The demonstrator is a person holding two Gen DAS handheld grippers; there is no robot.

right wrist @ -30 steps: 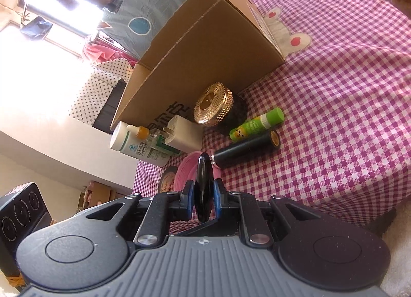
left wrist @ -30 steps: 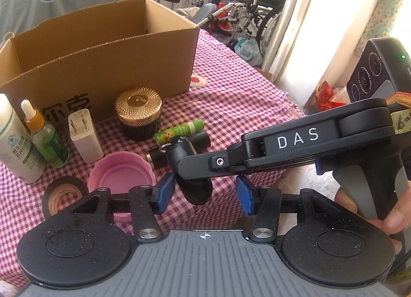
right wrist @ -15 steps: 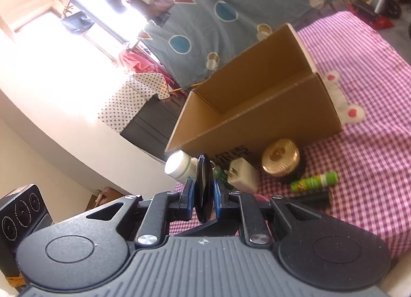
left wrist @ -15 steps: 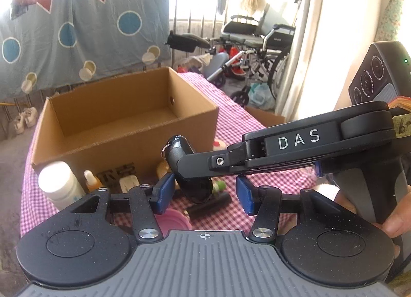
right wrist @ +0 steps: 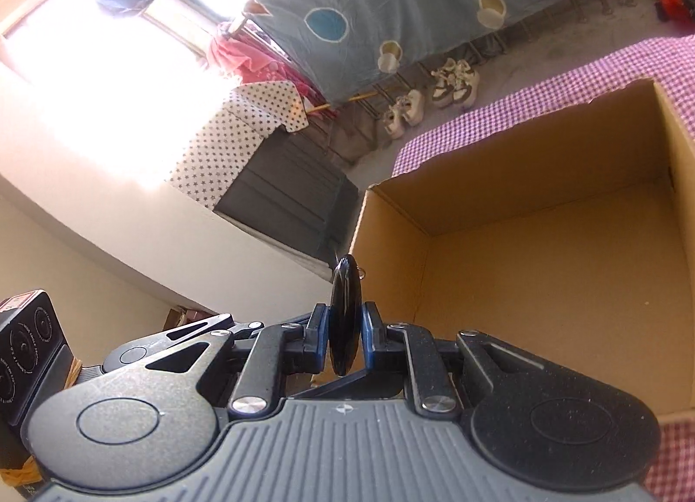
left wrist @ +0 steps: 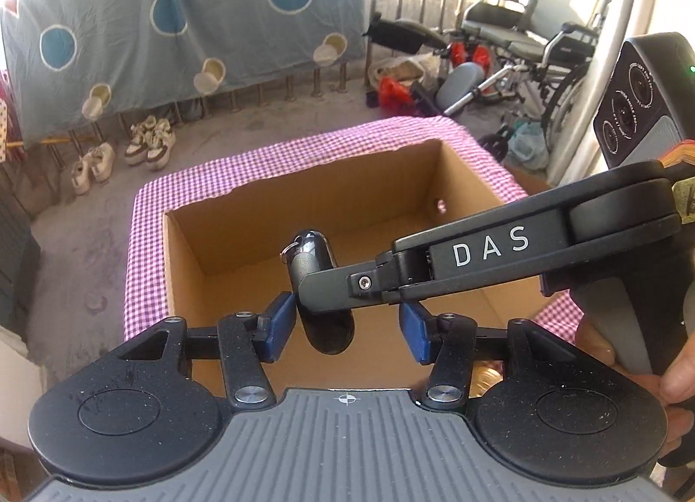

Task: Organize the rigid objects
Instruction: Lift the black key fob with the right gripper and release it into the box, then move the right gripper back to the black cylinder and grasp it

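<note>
A flat black oval fob with a small metal ring (left wrist: 312, 254) hangs above the open cardboard box (left wrist: 304, 206). My right gripper (right wrist: 345, 341) is shut on it, the pads pressing its two flat faces; the fob (right wrist: 345, 293) stands edge-on there. In the left wrist view the right gripper (left wrist: 321, 285) reaches in from the right. My left gripper (left wrist: 343, 324) is open around the fob's lower end. Its left pad sits close against the fob and its right pad stands apart. The box (right wrist: 543, 285) looks empty inside.
The box stands on a table with a pink checked cloth (left wrist: 143, 241). A gold lid (left wrist: 486, 376) peeks out below the left gripper. A hand (left wrist: 677, 380) holds the right gripper's handle. On the floor beyond are shoes (left wrist: 143, 146) and a wheelchair (left wrist: 534, 37).
Both grippers have risen and moved forward with the fob, from over the bottles and jars in front of the box to above the box's opening. Those items have dropped out of view.
</note>
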